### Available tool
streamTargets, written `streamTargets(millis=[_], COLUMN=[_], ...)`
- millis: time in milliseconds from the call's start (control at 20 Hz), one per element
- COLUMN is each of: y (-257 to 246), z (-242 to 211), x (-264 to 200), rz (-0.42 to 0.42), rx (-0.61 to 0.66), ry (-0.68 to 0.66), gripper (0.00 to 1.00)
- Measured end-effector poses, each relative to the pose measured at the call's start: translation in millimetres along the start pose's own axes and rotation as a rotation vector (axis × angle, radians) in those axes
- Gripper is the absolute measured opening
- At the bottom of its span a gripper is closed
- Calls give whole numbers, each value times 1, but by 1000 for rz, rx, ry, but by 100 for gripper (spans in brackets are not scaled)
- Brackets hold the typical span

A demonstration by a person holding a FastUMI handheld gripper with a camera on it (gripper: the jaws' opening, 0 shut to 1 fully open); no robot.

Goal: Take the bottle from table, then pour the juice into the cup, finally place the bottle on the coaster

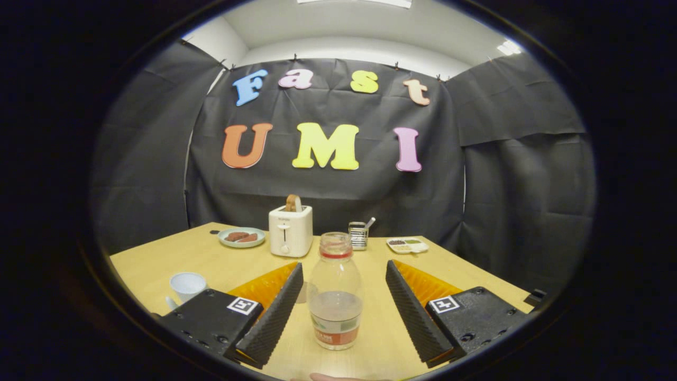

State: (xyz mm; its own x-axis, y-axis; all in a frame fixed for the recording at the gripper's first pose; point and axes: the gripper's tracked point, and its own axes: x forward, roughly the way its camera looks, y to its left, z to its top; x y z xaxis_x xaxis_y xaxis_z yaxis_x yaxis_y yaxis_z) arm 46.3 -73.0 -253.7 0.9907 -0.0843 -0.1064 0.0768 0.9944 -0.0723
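Gripper view is showing us our hand-held gripper (338,312) spread wide open, holding nothing. We are seeing the bottle (335,293) standing upright on the tabletop (211,256) between the two fingers, with neither finger touching it, so we are thinking the grab is not done yet. Off to the left, the cup (187,286) is waiting. Farther back, a toaster (290,230) and a plate (241,237) are sitting. Pouring and putting it on the coaster are still left.
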Motion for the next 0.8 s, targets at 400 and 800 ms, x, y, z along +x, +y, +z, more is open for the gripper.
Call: streamTargets(millis=[400, 800], y=[6, 3], z=[-43, -63], x=[14, 29], rz=[18, 4], rx=[29, 44], ry=[34, 51], gripper=[100, 100])
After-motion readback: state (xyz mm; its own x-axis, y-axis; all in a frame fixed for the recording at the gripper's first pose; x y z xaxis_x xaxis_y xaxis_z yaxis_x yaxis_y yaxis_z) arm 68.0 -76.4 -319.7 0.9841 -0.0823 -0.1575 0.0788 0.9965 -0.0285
